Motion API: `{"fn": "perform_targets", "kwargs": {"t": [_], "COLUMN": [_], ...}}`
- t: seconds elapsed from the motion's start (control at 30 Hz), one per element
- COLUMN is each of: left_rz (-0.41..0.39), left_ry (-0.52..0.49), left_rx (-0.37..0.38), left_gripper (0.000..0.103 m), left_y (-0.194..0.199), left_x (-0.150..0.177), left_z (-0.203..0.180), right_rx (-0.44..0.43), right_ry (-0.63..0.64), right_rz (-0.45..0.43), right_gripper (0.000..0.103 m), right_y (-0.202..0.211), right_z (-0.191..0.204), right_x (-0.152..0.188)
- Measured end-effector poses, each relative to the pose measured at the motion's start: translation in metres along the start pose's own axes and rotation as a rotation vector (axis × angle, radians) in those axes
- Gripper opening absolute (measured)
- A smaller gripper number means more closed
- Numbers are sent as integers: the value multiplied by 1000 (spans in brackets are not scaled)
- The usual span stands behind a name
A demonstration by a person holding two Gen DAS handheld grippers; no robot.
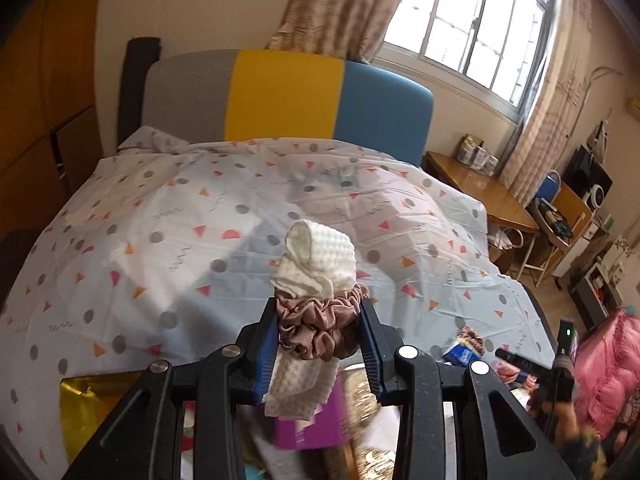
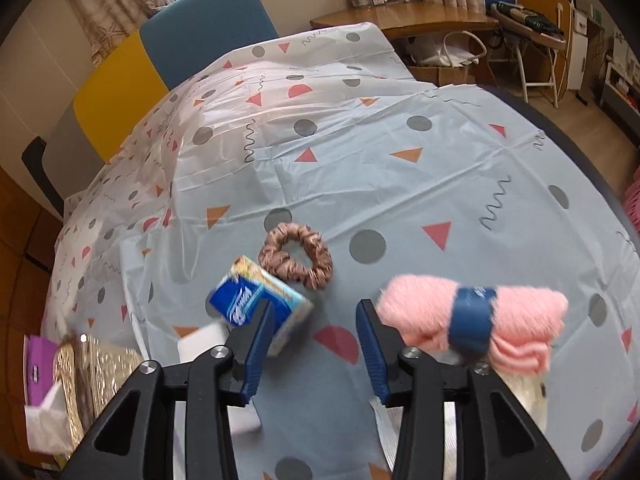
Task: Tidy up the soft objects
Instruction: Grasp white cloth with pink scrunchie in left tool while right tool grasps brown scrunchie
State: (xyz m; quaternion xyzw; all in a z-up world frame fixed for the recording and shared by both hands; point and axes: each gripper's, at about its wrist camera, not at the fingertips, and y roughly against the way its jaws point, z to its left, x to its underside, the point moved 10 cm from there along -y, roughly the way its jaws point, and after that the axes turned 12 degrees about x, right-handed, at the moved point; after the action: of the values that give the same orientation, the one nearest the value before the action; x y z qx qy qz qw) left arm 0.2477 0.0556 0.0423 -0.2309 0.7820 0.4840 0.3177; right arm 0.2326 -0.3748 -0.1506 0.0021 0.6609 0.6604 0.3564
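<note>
In the left wrist view my left gripper (image 1: 319, 316) is shut on a rolled white waffle towel (image 1: 320, 256) with a brown satin scrunchie (image 1: 320, 324) wrapped round it. The bundle hangs above the patterned bed sheet (image 1: 160, 240). In the right wrist view my right gripper (image 2: 315, 312) stands open with nothing between its fingers. A blurred blue tissue pack (image 2: 248, 300) lies against the tip of its left finger. A pink-brown scrunchie (image 2: 296, 256) rests on the sheet just beyond. A pink towel roll (image 2: 520, 320) with a blue band (image 2: 472, 328) lies beside the right finger.
A purple tissue box (image 2: 38, 364) and a gold sequinned bag (image 2: 96, 364) sit at the bed's near left edge. The grey, yellow and blue headboard (image 1: 280, 96) stands at the far end. A wooden desk (image 2: 400, 20) and a folding chair stand to the right, and pink bedding (image 1: 608, 368) lies at the right edge.
</note>
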Motion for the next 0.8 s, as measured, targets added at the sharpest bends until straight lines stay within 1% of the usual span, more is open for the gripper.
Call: {"fn": "perform_targets", "kwargs": {"t": [0.07, 0.1, 0.17, 0.4, 0.47, 0.57, 0.67, 0.73, 0.8], "left_rz": [-7, -9, -9, 6, 7, 16, 20, 34, 54], "left_ry": [14, 28, 68, 202, 245, 298, 359, 397, 430], "left_rx": [-23, -30, -42, -106, -124, -157, -183, -193, -206], "left_gripper": [38, 38, 38, 38, 38, 38, 38, 38, 38], "left_y": [13, 19, 31, 61, 69, 78, 85, 84, 81], "left_x": [11, 16, 30, 88, 105, 131, 156, 175, 195], "left_z": [21, 32, 55, 121, 138, 158, 176, 185, 192], "right_rx": [-3, -3, 26, 156, 176, 194, 216, 241, 240], "right_ry": [-7, -7, 8, 109, 122, 131, 158, 195, 214], "right_rz": [12, 17, 28, 68, 74, 125, 103, 94, 85], "right_gripper": [50, 55, 58, 61, 61, 61, 61, 54, 37], "right_y": [-10, -15, -26, -60, -67, -83, -86, -85, -81], "right_z": [7, 11, 18, 33, 35, 34, 34, 34, 33], "right_x": [-9, -14, -21, -30, -30, -21, -17, -14, -10]}}
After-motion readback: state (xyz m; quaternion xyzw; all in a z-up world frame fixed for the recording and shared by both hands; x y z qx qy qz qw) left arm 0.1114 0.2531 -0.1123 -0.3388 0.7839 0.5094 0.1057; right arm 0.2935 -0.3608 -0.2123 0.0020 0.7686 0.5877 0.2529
